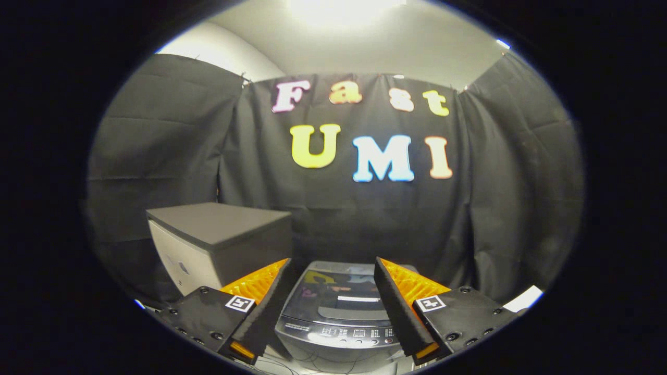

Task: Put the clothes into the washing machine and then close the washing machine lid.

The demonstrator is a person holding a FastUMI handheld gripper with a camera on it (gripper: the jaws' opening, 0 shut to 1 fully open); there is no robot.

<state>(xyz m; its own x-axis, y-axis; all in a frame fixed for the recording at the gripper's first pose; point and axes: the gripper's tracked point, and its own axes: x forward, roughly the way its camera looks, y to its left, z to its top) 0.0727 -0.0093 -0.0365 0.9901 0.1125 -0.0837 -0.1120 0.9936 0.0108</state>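
— How do we find the gripper [332,263]?
— Its fingers are spread wide, holding nothing.
— And the washing machine [336,317]?
— We see it between and just below the fingers, its glossy lid [333,291] lying flat and closed. A grey box [219,242] stands beside it.

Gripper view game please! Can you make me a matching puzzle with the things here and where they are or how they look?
Things:
1. washing machine
2. lid
3. grey box
4. gripper

Clues:
A. open, holding nothing
B. down, shiny and dark
C. beside the machine, flat dark top
D. seen between the fingers, buttons along its front

Pairs: 1-D, 2-B, 3-C, 4-A
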